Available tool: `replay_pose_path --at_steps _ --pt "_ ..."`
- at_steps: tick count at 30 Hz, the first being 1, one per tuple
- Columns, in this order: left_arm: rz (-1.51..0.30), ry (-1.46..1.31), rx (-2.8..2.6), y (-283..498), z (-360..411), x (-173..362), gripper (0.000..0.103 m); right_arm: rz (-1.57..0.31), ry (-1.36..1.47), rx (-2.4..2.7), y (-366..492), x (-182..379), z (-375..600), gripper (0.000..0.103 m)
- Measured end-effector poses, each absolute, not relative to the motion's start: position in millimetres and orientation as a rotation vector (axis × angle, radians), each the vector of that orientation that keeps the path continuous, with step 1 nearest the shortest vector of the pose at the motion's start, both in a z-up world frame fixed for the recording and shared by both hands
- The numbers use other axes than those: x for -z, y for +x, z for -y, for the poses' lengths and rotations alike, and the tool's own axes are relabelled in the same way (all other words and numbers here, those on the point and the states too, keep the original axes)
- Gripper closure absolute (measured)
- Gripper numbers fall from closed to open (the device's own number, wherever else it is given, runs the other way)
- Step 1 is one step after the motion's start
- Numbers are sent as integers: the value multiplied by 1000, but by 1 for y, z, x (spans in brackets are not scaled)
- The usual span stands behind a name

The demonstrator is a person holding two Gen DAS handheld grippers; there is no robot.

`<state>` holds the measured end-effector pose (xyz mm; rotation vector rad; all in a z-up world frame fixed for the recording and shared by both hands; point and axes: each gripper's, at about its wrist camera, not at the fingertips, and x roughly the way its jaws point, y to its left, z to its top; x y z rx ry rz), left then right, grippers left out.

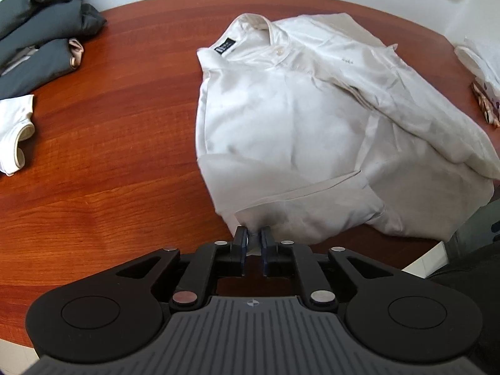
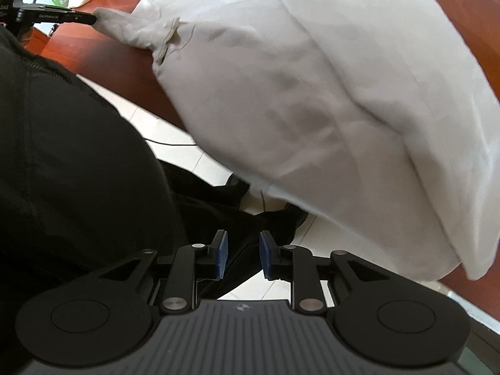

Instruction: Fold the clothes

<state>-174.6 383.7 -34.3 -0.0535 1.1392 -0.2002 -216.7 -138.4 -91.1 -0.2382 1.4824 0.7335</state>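
A cream collared shirt (image 1: 297, 118) lies on the round red-brown table (image 1: 109, 156), collar at the far side and its near hem at the table's front edge. My left gripper (image 1: 253, 239) sits at the hem's near-left corner, and a small fold of that cloth is pinched in the narrow gap between its pads. In the right wrist view the same left gripper (image 2: 93, 18) shows at top left, with the shirt (image 2: 312, 93) corner drawn up to its tip. My right gripper (image 2: 243, 251) hangs past the table edge, beside the overhanging shirt, open with nothing between its fingers.
A dark grey garment (image 1: 40, 31) is bunched at the far left, with a white garment (image 1: 15, 131) nearer on the left. More pale cloth (image 1: 478, 62) lies at the right rim. The person's dark clothing (image 2: 62, 156) and a tiled floor (image 2: 187, 162) sit below the table edge.
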Motion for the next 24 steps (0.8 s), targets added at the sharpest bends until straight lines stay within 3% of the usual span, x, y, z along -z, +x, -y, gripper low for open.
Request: replay_pose_path --at_steps 7,24 --pt "-1074 -71 216 -173 -372 23 64 -1441 -261 -702 -210 83 147 76" --pt "-1108 -174 122 -165 -305 46 61 -1242 -332 -535 -102 97 164 72"
